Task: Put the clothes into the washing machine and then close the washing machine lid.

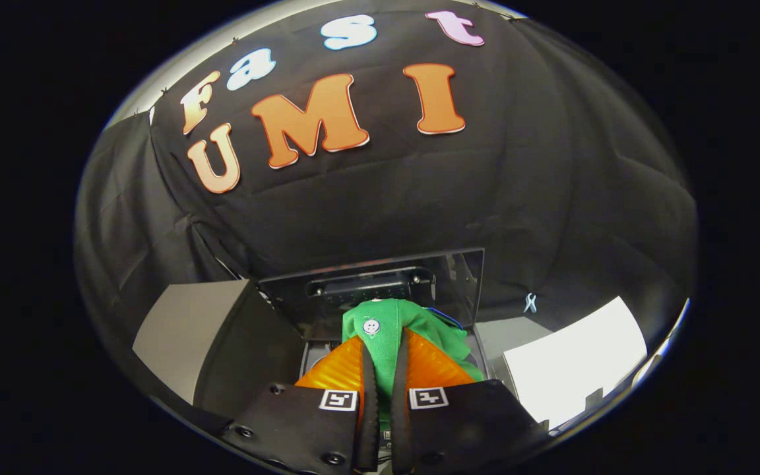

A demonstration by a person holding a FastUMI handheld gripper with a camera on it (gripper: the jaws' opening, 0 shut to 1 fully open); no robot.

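Before the black booth wall, the gripper [384, 343] pinches a green garment [386, 330]; the washing machine lid [380, 287] stands open at 12 o'clock

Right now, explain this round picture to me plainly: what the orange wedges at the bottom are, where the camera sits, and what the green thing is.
The camera rides on a hand-held gripper and looks forward along its two fingers, so the picture bends like a fish's eye. The orange wedges are those fingers, with black pads on their inner faces. They are pressed together on a green garment, which bulges out just ahead of the fingertips. Below and beyond the cloth is the open top of a washing machine, with its dark glossy lid standing raised behind. A white sheet-like surface lies to the right of the machine; what it is cannot be told. The garment is held, not yet dropped in.
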